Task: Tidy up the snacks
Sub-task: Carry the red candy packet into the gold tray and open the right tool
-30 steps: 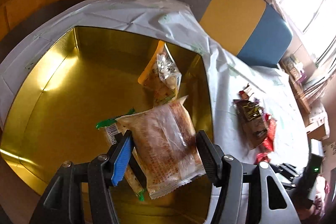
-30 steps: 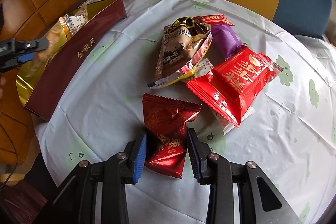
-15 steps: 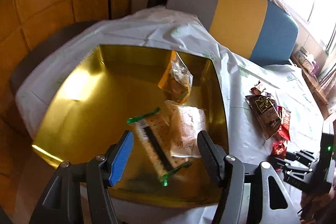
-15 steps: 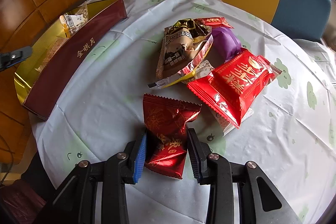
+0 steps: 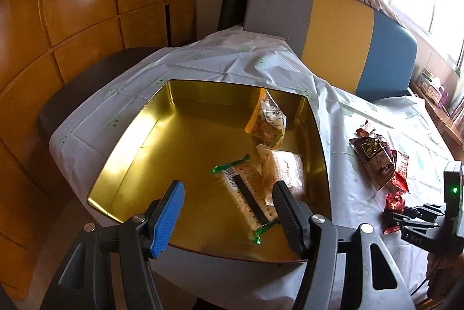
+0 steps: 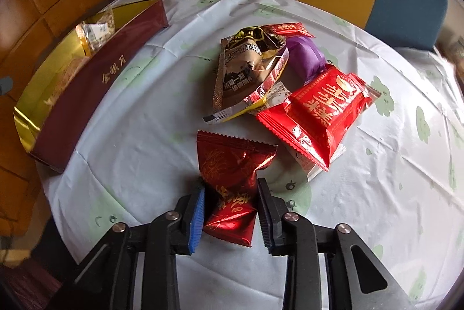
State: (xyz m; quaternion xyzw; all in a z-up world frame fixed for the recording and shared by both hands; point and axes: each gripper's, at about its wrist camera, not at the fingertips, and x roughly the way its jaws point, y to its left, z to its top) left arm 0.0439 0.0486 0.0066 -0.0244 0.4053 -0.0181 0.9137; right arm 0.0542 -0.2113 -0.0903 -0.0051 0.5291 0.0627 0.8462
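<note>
Right hand-held gripper [image 6: 230,207] has just been closing on the dark red foil packet [image 6: 232,182], which lies on the counter [image 6: 139,135] at the near edge of the snack pile; both pads now press its sides and the foil pinches in at the waist, so I judge the grip made, though the packet has not yet left the cloth. Behind it, further from the camera, lie a brown packet [image 6: 246,69], a purple one [image 6: 306,59] and a bright red packet [image 6: 324,109], touching or overlapping one another.

Left hand-held gripper [image 5: 227,210] stands with its jaws wide apart and nothing between them. A second ago it straddled the clear-wrapped pastry [image 5: 285,167] low inside the gold tin [image 5: 139,153]; now it has pulled back and up, so the whole tin shows, and the pastry rests in the tin's right half, against a green-ended cracker pack [image 5: 246,191]. A 3rd snack, an orange-yellow bag [image 5: 268,124], leans at the far right wall.

That makes 3 snacks stowed and 1 more about to travel. The tin sits left of the pile, well apart from it, so the red packet must be carried over its maroon side wall [image 6: 87,104].
</note>
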